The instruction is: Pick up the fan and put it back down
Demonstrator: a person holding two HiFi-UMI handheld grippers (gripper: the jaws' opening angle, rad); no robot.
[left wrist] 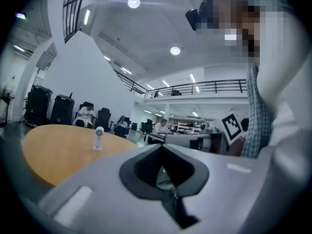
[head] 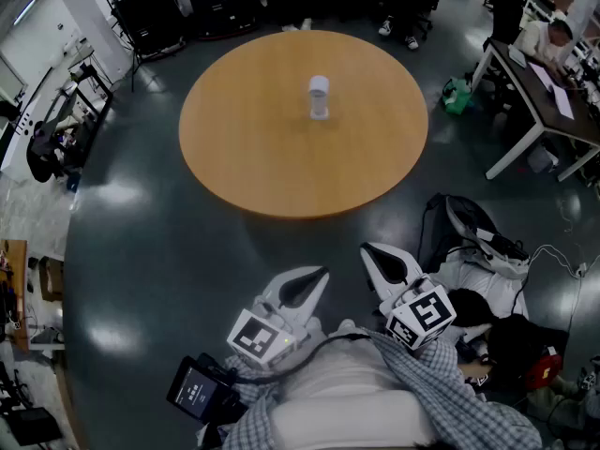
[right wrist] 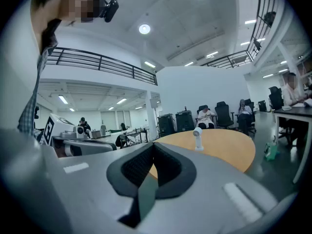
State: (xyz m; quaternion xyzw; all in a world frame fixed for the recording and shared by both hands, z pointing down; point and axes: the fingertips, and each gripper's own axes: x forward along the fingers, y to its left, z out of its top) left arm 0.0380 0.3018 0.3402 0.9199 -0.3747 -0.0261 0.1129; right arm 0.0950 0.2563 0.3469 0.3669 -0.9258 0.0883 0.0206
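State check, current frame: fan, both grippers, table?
fan: upright near the table's middle, untouched.
left gripper: shut, empty, held close to the person's body, short of the table.
right gripper: shut, empty, also short of the table.
round table: bears the fan.

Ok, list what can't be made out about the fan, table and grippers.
- fan: too small in every view to show blades, buttons or facing.
- table: base hidden under its top in the head view; near edge covered by the left hand-held gripper in its own view.
- Person's hands: hidden under the marker cubes and shirt in the head view.
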